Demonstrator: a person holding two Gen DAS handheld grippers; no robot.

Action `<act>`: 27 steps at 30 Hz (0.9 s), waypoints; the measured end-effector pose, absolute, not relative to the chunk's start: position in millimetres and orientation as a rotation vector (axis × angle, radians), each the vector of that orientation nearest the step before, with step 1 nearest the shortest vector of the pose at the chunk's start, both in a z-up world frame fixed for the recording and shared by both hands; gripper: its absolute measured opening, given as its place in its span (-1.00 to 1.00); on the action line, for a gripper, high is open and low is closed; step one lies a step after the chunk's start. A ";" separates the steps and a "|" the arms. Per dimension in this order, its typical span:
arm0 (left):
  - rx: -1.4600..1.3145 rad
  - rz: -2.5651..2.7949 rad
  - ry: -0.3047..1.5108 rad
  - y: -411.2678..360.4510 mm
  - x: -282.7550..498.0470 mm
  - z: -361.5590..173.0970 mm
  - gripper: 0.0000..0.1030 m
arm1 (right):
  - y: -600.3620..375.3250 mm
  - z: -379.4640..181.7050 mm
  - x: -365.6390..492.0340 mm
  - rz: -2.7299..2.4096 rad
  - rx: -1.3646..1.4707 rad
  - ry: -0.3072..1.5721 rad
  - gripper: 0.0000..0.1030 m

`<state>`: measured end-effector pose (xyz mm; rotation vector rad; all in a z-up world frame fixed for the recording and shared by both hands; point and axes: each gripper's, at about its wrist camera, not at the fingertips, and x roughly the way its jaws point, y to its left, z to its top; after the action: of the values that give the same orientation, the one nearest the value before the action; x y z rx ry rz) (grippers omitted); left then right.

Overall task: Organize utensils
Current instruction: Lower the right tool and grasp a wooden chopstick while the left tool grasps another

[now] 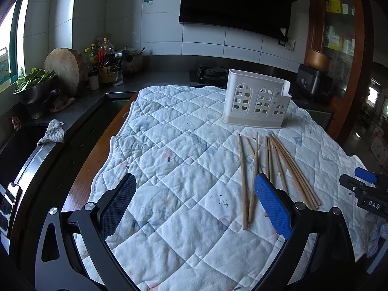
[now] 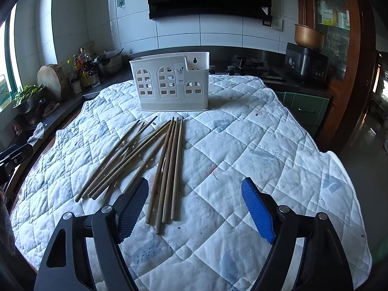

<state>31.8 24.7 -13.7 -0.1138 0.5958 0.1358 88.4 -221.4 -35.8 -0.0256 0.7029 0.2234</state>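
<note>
Several wooden chopsticks (image 2: 169, 167) lie loose on a white quilted cloth (image 2: 266, 145), fanned into a left bunch and a right bunch. Behind them a white utensil holder (image 2: 169, 82) with arched cut-outs stands upright. My right gripper (image 2: 196, 180) is open just above the cloth, and the near ends of the right bunch lie between its fingers, untouched by the pads. In the left wrist view my left gripper (image 1: 196, 176) is open over bare cloth (image 1: 169, 145), its right finger (image 1: 271, 206) beside two crossed chopsticks (image 1: 245, 181). The holder (image 1: 257, 99) stands farther back.
The right gripper's body (image 1: 363, 184) shows at the right edge. A dark counter to the left holds bottles (image 1: 104, 63), a round chopping board (image 1: 64, 69), a bowl of greens (image 1: 34, 84) and a sink (image 1: 21, 145). A stove (image 2: 249, 66) and a cooker (image 2: 305, 60) sit behind the table.
</note>
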 end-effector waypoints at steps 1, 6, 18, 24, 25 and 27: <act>-0.117 0.133 0.598 25.8 33.1 -14.4 0.86 | -220.9 -36.8 90.6 0.226 -0.025 0.707 0.43; -0.123 0.126 0.611 29.4 40.0 -20.6 0.86 | -217.0 -44.6 101.6 0.240 -0.025 0.735 0.25; -0.120 0.111 0.650 30.7 53.6 -36.2 0.63 | -200.5 -70.2 130.4 0.298 -0.007 0.824 -0.31; -0.126 0.098 0.674 31.6 61.4 -45.3 0.56 | -195.9 -80.1 142.0 0.306 -0.004 0.853 -0.51; -0.126 0.095 0.677 31.2 62.5 -46.4 0.54 | -195.6 -81.4 143.4 0.302 -0.006 0.856 -0.54; -0.124 0.088 0.683 29.9 64.6 -48.8 0.48 | -195.6 -83.8 146.4 0.301 -0.002 0.866 -0.61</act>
<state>64.6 29.9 -48.8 -0.1239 0.6832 0.0876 146.4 -195.6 -83.8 -0.0021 0.8664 0.3013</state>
